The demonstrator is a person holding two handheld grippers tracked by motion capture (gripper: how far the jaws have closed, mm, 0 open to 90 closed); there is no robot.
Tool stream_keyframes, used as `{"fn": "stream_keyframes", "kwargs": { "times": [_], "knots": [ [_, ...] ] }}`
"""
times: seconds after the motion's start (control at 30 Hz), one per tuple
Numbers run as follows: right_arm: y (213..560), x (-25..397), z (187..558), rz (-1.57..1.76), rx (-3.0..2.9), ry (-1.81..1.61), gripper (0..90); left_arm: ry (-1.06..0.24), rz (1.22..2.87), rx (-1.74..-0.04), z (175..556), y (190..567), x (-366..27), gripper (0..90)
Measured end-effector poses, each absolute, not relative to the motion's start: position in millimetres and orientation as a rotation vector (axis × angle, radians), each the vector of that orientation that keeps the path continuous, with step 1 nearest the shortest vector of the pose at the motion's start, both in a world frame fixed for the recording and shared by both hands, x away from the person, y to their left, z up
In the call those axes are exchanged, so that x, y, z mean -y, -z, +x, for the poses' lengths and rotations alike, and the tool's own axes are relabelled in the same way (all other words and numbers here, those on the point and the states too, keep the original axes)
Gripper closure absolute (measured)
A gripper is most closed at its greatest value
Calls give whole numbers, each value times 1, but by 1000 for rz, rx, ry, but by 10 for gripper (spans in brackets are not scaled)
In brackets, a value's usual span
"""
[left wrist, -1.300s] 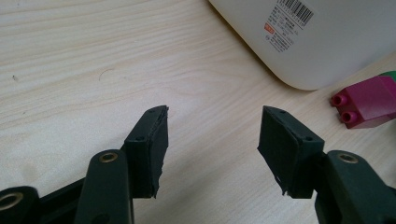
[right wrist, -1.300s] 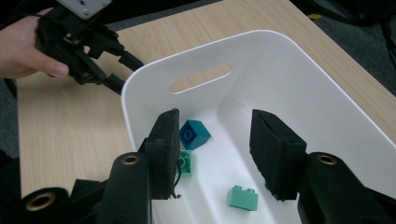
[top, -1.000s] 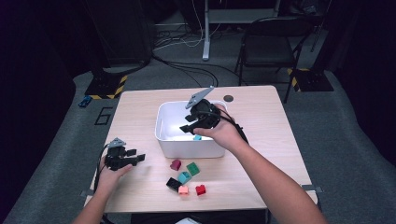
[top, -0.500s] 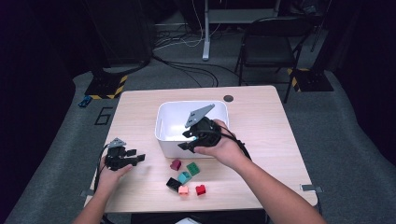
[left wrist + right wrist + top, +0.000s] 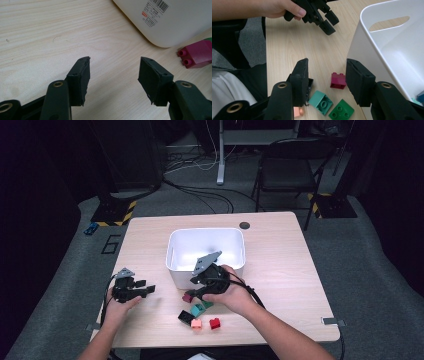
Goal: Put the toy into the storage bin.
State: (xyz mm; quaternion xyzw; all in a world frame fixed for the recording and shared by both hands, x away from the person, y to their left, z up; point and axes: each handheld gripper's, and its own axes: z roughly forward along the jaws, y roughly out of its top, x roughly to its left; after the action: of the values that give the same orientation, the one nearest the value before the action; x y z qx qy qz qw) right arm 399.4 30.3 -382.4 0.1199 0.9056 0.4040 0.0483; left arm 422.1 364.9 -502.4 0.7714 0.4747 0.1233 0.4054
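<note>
Two spread fingers of the right gripper (image 5: 327, 82) hover directly above the maroon brick (image 5: 338, 80).

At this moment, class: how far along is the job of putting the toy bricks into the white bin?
Done: at least one blue brick lies in the white bin.

In hand: nothing. The right gripper is open over the maroon brick, and the left gripper is open and empty.

Left: the maroon, teal, green, pink, red and black bricks are on the table.
</note>
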Motion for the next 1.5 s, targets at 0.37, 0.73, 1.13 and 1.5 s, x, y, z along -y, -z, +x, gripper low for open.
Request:
{"fn": "stream_keyframes", "kwargs": {
  "times": [0.37, 0.73, 1.13, 1.5],
  "knots": [
    [415, -37, 390, 356, -2787, -1215, 538, -311, 1949, -1196, 422, 502, -365, 422],
    [446, -49, 382, 369, -2840, -1178, 542, -312, 1946, -1197, 422, 502, -365, 422],
    [469, -60, 380, 355, -2870, -1164, 536, -315, 1944, -1198, 422, 503, -365, 422],
    [482, -71, 380, 336, -2881, -1130, 513, -310, 1952, -1200, 422, 503, -365, 422]
  ]
}}
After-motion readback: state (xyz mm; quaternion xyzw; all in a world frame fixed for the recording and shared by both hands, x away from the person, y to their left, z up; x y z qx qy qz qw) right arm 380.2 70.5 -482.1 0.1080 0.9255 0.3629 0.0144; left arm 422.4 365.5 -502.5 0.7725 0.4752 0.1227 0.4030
